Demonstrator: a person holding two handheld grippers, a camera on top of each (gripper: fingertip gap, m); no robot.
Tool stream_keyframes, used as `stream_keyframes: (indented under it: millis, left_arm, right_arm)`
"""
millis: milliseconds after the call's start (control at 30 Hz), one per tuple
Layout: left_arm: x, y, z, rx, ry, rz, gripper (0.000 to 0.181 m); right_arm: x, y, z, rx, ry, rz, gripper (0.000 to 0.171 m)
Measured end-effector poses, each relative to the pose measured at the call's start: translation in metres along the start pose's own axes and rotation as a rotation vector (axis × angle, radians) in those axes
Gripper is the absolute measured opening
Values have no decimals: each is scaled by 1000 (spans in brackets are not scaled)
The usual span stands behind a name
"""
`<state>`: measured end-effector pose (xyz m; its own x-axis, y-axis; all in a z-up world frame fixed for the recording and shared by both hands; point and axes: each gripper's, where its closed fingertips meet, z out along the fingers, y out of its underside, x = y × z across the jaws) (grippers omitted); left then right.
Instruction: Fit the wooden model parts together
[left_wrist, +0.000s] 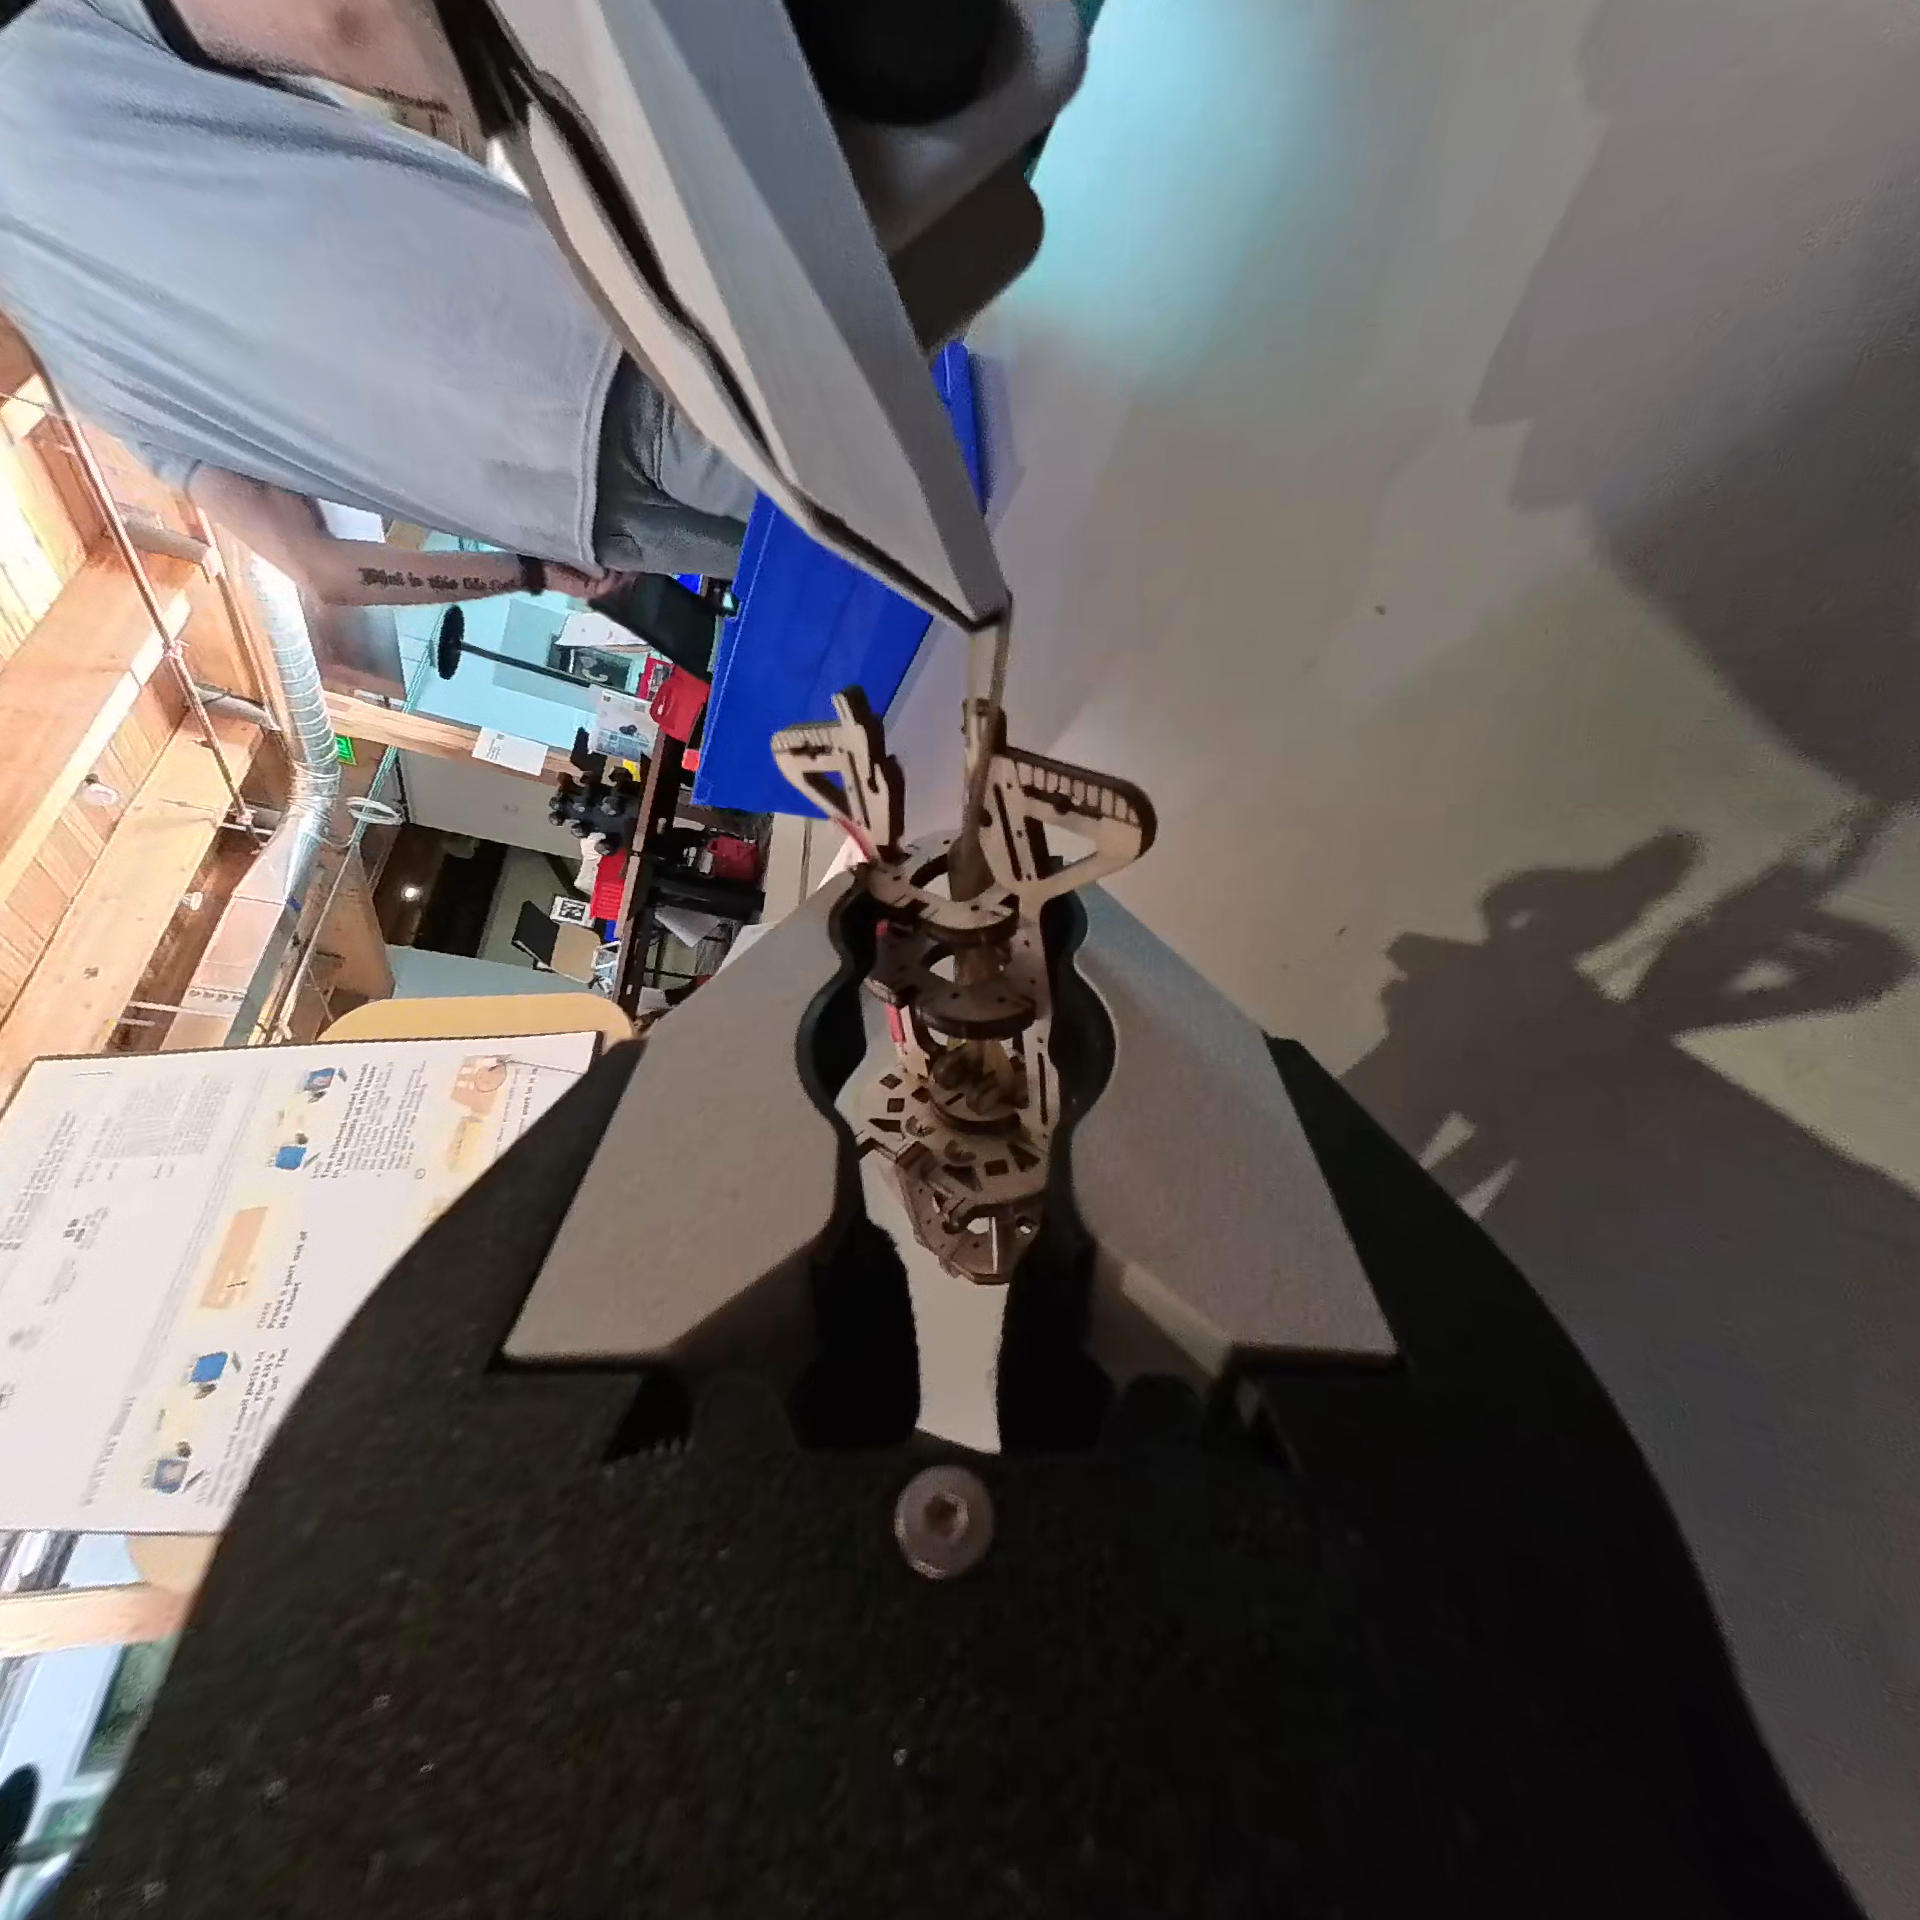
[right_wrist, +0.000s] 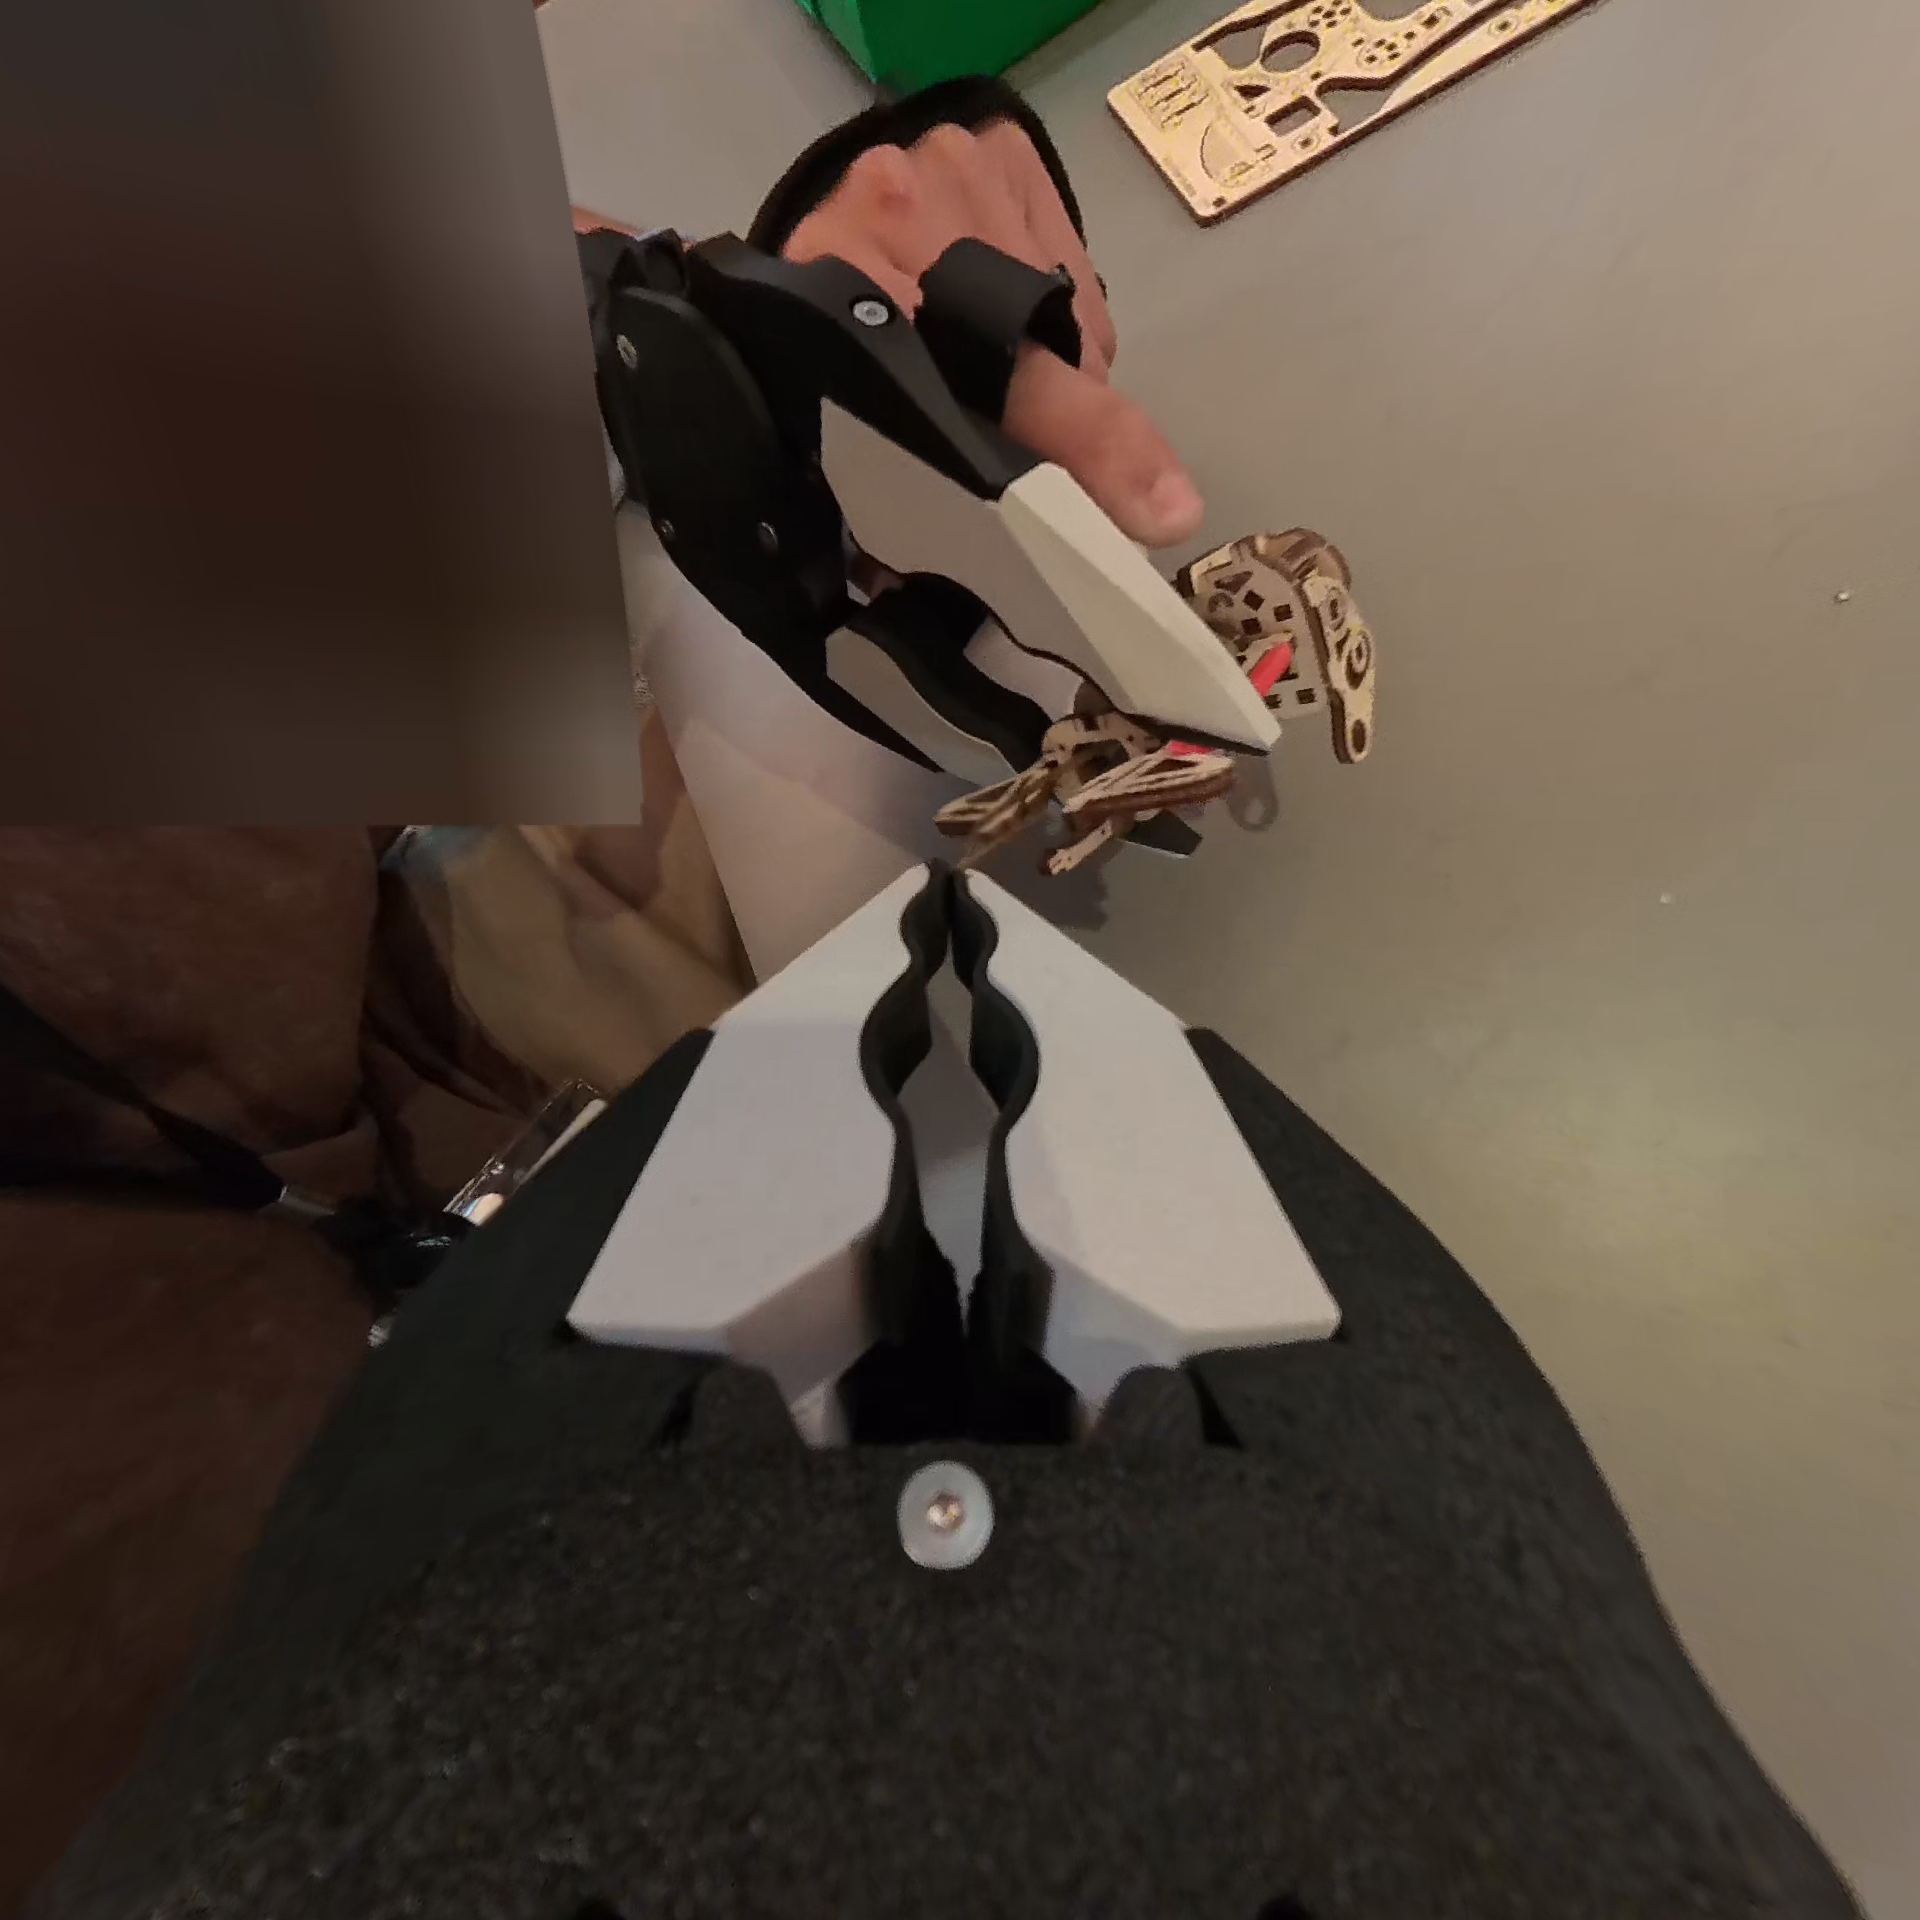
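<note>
While the left gripper (left_wrist: 951, 914) clamps the wooden model (left_wrist: 961, 1049) between its fingers, the right gripper (left_wrist: 982, 621) comes in from above with a thin pin-like part (left_wrist: 982, 758) pinched at its tips. Left jaws are closed partway around the model body, with the two fan-shaped wings (left_wrist: 1070, 821) sticking out past the fingertips. In the right wrist view the right gripper's jaws are pressed together at the tips; the held part barely shows there, so the grip is read from the left view. The model is held up in the air above the grey table (right_wrist: 1558, 935), not resting on it. A wooden parts sheet (right_wrist: 1309, 104) lies well apart on the table; an instruction sheet (left_wrist: 208, 1247) sits off to the left.

Step in hand, by my read: inserting the thin part down through the ring-shaped plates (left_wrist: 935, 883) at the model's top — it looks to be entering or just at the opening, depth unclear. Next move likely calls for keeping the part lined up with the stacked holes and pushing gently along its axis, left grip steady. Risk: the part skews or the thin wings snap.
</note>
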<state>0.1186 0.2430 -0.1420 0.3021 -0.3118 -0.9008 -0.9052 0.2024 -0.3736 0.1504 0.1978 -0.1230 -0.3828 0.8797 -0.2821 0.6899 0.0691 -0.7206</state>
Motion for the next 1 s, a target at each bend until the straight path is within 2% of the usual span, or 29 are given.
stream_keyframes:
  millis: [300,533,767,1000]
  left_arm:
    - [-3,-5,-2,19,-18,-9,29]
    - [-14,-13,-6,102,-4,-210,29]
    - [-15,-11,-5,114,27,-340,29]
    - [-12,-3,1,81,45,-385,29]
  right_arm:
    - [-4,-2,-1,6,-20,1,0]
    - [-6,-12,-1,95,-63,81,0]
    - [-1,-22,9,372,-184,409,0]
    - [-9,-18,8,359,-123,307,0]
